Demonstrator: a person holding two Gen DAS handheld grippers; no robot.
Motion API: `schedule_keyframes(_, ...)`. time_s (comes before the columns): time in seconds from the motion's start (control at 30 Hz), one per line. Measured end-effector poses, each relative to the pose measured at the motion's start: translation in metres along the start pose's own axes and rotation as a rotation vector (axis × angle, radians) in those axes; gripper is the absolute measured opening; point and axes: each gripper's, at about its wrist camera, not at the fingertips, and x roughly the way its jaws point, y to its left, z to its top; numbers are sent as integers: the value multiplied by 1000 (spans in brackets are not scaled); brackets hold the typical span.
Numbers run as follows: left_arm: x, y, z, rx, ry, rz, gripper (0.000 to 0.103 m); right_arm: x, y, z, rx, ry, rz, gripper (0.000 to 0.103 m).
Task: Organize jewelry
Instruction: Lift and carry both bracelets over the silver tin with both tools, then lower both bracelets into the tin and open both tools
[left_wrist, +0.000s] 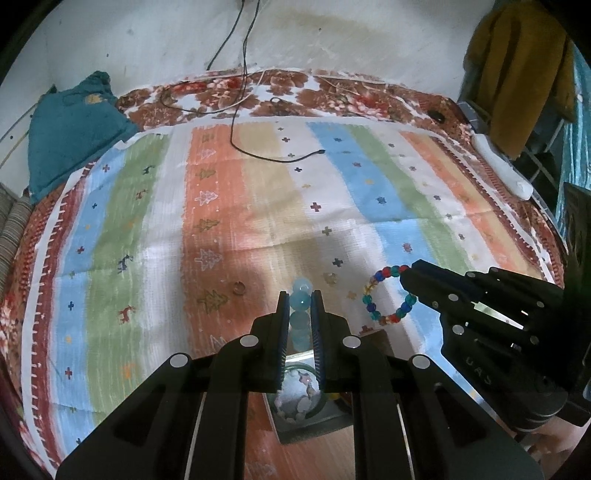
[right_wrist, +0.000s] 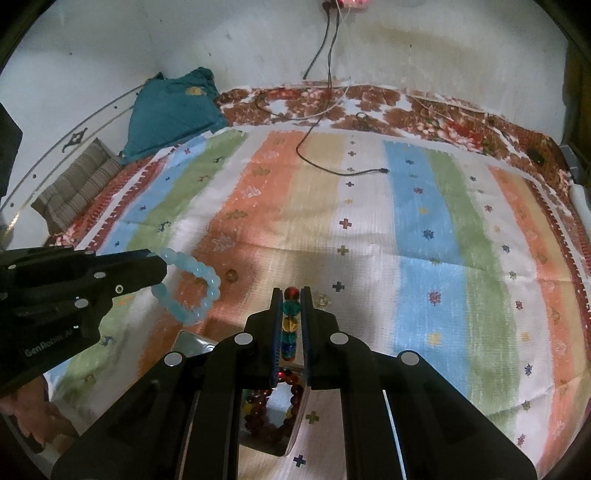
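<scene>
Currently the left gripper fingers clamp a pale-blue translucent bead bracelet, the right gripper fingers a multicoloured bead bracelet, both above the mirrored tray; a dark-red bead bracelet lies inside; two small rings beyond the tray remain.

wall: white, stained | bed: striped cloth | teal pillow

**Legible markings**

One marking reads clearly: "GenRobot. AI", in pale letters on the side of the left gripper body, seen from the right wrist view. In the left wrist view, the right gripper body carries faint raised lettering, too dim to read. No other text, number or label is legible.
</scene>
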Motion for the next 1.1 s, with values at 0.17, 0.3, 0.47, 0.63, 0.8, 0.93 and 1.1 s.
schedule_keyframes(0.17,-7,-3,-7,11,-9,-3,11,-9,1,-4,0,-10,4,11)
schedule_keyframes(0.3,-11,-6,-12,15,-12,-5,11,-14,4,-9,-13,-15,3,11)
schedule_keyframes(0.47,-14,-8,-17,23,-15,-3,11,-19,9,-15,-30,-16,2,11)
schedule_keyframes(0.63,-21,-11,-24,40,-19,9,11,-26,7,-17,-20,-37,-8,11)
schedule_keyframes(0.8,-24,-12,-30,42,-18,9,11,-29,9,-23,-30,-33,-7,11)
schedule_keyframes(0.93,-27,-12,-33,39,-26,6,11,-31,10,-26,-34,-32,-5,11)
schedule_keyframes(1.1,-35,-13,-40,39,-39,5,11,-35,15,-34,-45,-30,2,11)
